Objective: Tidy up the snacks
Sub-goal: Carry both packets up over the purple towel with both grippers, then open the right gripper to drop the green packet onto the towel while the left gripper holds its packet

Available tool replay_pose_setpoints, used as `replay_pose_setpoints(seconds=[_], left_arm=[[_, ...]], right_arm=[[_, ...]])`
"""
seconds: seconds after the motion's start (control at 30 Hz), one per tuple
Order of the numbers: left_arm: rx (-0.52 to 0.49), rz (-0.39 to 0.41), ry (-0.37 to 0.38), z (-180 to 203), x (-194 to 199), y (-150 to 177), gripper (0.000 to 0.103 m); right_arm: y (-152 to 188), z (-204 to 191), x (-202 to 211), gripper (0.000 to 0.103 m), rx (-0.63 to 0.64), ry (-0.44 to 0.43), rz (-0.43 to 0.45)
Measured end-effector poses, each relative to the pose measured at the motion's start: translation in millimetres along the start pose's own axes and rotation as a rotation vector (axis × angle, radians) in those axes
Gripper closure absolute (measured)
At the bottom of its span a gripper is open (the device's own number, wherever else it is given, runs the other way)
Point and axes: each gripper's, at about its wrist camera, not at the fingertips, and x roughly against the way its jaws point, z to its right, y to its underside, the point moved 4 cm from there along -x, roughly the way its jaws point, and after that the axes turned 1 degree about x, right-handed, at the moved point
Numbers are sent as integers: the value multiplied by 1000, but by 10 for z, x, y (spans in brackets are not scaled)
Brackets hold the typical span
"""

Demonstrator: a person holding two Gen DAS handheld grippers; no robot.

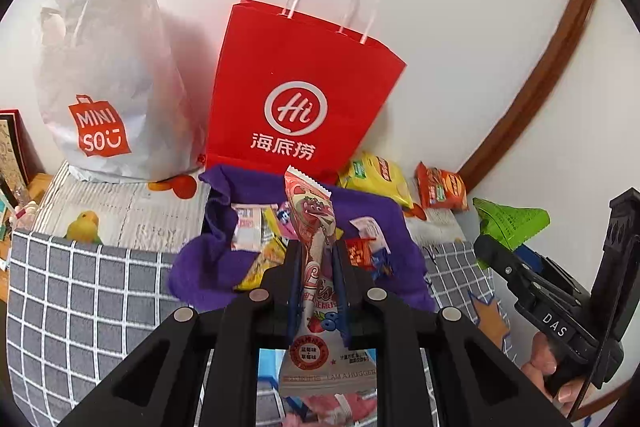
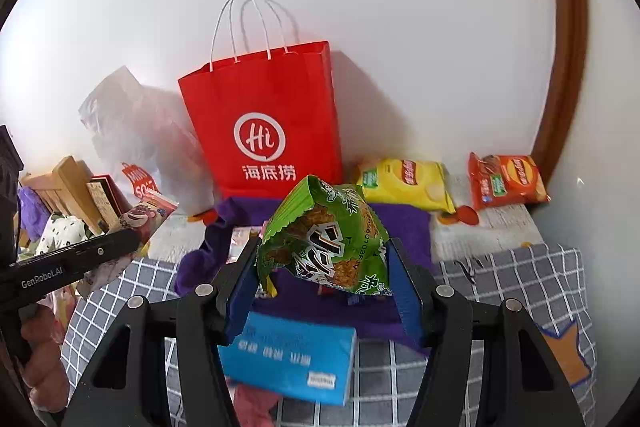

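My left gripper is shut on a pink strawberry-bear snack packet, held upright above a purple cloth with several small snacks on it. My right gripper is shut on a green snack bag, held above the same purple cloth. The green bag also shows at the right of the left wrist view; the pink packet shows at the left of the right wrist view. A red paper bag stands open against the wall behind the cloth.
A white Miniso plastic bag stands left of the red bag. A yellow chip bag and an orange chip bag lie right of it. A blue box lies on the grey checked cover.
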Motion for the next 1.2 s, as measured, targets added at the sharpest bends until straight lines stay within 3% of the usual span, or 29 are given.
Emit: replay_pose_setpoints(seconds=[0.43, 0.6, 0.7, 1.2], left_arm=[[27, -35, -9, -137, -487, -337, 88], [40, -65, -9, -244, -722, -336, 88], [56, -86, -15, -350, -874, -310, 88], [101, -181, -51, -695, -1253, -229, 88]], right_arm=[[-390, 97, -638, 42, -15, -1, -18], [-225, 247, -989, 42, -57, -35, -70], [-149, 333, -1211, 43, -44, 1, -134], [99, 607, -1649, 43, -32, 18, -292]])
